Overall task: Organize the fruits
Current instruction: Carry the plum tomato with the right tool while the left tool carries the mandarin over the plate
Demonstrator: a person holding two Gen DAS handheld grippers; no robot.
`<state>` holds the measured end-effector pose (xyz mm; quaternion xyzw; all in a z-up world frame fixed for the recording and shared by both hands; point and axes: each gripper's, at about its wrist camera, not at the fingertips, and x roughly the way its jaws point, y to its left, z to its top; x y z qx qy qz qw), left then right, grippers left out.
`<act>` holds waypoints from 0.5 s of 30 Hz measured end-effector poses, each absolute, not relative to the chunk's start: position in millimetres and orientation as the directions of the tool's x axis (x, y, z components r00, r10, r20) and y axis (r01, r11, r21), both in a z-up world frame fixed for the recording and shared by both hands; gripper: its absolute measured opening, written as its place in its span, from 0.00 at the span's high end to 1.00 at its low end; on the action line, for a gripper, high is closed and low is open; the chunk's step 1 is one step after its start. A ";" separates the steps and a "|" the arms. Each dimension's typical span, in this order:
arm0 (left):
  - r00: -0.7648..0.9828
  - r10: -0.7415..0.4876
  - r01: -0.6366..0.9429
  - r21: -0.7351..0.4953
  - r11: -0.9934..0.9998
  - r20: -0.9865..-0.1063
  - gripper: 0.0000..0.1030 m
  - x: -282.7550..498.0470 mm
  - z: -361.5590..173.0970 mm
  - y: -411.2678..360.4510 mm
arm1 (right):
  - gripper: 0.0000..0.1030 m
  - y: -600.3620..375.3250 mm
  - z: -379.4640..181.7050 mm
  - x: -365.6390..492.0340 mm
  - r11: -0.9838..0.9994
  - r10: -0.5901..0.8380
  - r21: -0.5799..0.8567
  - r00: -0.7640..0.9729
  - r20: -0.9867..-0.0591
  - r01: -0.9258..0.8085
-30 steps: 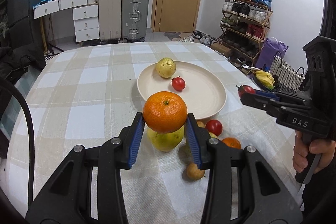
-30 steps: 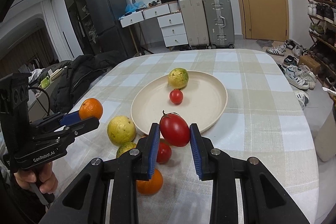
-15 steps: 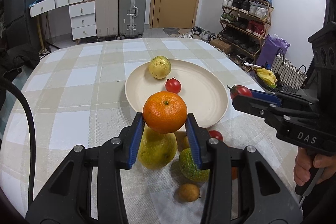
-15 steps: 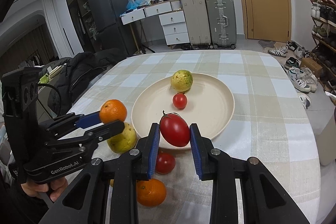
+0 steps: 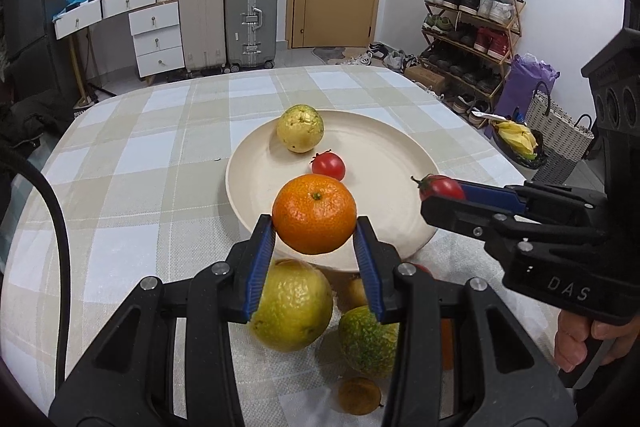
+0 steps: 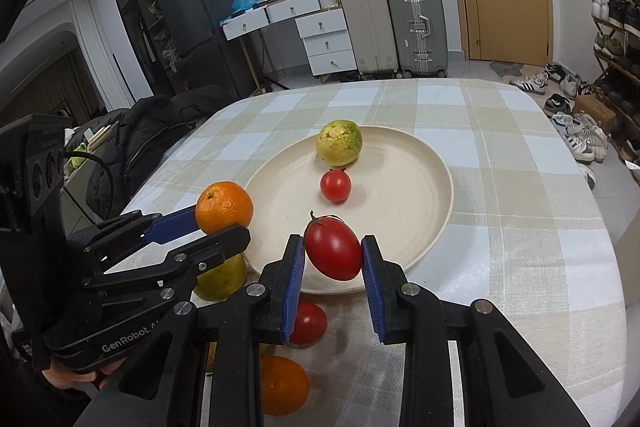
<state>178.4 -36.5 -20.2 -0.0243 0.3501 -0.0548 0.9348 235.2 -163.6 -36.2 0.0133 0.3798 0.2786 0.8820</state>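
Careful: your left gripper point(image 5: 315, 241) jaws clamp the orange point(image 5: 314, 213), your right gripper point(image 6: 332, 265) jaws the tomato point(image 6: 333, 247). Released high, either could roll off the plate point(image 6: 420, 211).

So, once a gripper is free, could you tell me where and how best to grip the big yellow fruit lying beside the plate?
Grip the big yellow fruit across its widest middle, coming from above. It is round and lies on the tablecloth, crowded by the plate and a green fruit, so side approaches look blocked.

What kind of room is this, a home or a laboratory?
Most likely a lived-in home: a shoe rack full of shoes, suitcases beside a drawer desk, and a fridge.
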 end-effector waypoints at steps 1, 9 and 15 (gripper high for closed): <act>0.747 -0.119 0.087 -0.081 0.993 -0.654 0.63 180.1 -21.0 -37.8 | 0.71 -163.0 -37.6 236.6 0.845 0.499 0.235 0.554 -0.666 -0.480; 0.734 -0.106 0.087 -0.062 0.994 -0.670 0.63 187.1 -28.3 -43.9 | 0.71 -161.7 -45.6 242.4 0.851 0.486 0.230 0.545 -0.683 -0.472; 0.732 -0.092 0.085 -0.043 0.995 -0.675 0.63 189.4 -31.4 -46.6 | 0.71 -160.3 -49.2 244.6 0.853 0.482 0.230 0.536 -0.693 -0.469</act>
